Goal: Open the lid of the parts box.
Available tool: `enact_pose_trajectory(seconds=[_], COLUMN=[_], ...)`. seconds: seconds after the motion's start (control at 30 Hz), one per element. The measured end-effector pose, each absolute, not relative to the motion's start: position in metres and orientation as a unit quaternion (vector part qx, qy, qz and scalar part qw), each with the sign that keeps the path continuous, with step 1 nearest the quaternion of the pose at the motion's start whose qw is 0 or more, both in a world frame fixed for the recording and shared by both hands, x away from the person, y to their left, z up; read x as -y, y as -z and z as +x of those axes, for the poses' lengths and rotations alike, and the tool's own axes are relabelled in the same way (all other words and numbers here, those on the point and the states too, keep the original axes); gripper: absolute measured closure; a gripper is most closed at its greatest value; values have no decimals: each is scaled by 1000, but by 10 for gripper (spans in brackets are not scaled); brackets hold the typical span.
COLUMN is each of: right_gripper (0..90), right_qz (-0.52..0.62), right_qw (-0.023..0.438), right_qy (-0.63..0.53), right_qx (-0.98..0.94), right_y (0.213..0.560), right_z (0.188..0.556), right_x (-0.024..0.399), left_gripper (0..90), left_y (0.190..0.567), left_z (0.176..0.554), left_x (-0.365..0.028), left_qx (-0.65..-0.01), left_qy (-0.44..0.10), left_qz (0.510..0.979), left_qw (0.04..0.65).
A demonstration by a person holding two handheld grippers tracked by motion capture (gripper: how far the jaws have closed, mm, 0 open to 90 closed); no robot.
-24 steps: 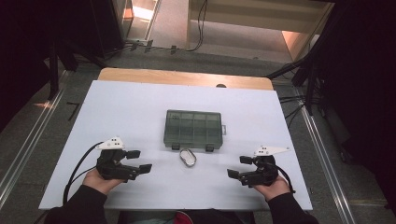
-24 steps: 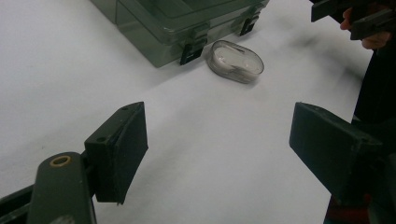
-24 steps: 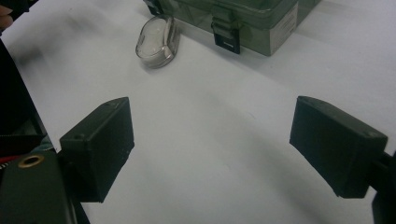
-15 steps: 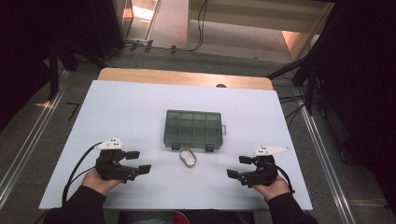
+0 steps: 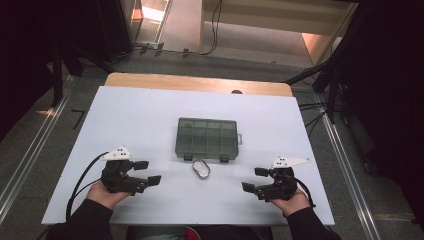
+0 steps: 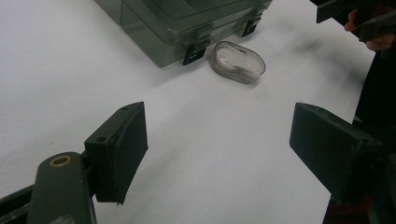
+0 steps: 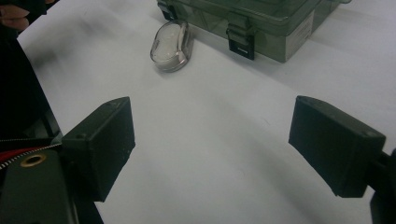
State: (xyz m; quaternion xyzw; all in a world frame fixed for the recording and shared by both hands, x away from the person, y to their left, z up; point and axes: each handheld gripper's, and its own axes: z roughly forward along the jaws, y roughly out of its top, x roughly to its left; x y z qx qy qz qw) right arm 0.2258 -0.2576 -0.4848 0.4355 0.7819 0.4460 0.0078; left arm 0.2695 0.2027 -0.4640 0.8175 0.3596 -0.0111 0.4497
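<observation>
A shut, smoky-clear compartment box (image 5: 207, 138) lies in the middle of the white table (image 5: 140, 115), its latches toward me. Just in front of it rests a small clear oval case (image 5: 201, 168). My left gripper (image 5: 147, 172) sits at the near left, held in a hand, open and empty, pointing right toward the oval case (image 6: 237, 61) and the box (image 6: 182, 23). At the near right my right gripper (image 5: 255, 180) is open and empty too, pointing left, with the oval case (image 7: 171, 44) and the box (image 7: 261, 21) ahead of it.
A wooden strip (image 5: 200, 84) runs along the table's far edge. Grey floor with metal rails (image 5: 30, 150) lies on both sides, and cables (image 5: 215, 25) trail behind the table. A black cable (image 5: 82, 177) loops from the left gripper.
</observation>
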Motion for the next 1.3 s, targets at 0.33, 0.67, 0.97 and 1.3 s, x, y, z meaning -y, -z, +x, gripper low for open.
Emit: enact_pose_trajectory(seconds=[0.33,0.67,0.97,1.3], right_gripper=[124,125,125,125], right_qz=[445,458,460,462], right_qw=[16,21,23,38], right_qy=[-445,-440,-440,-452], right_qx=[-777,-772,-771,-762], right_y=[485,485,484,478], right_z=[226,227,228,237], right_x=[258,261,262,264], left_gripper=[195,195,195,195], left_y=[464,464,464,465], left_z=[270,272,272,273], left_x=[-203,-204,-203,-203], left_qx=[-360,-367,-366,-367], left_qy=[11,9,8,9], left_qz=[817,816,816,815], left_qw=[450,447,447,449])
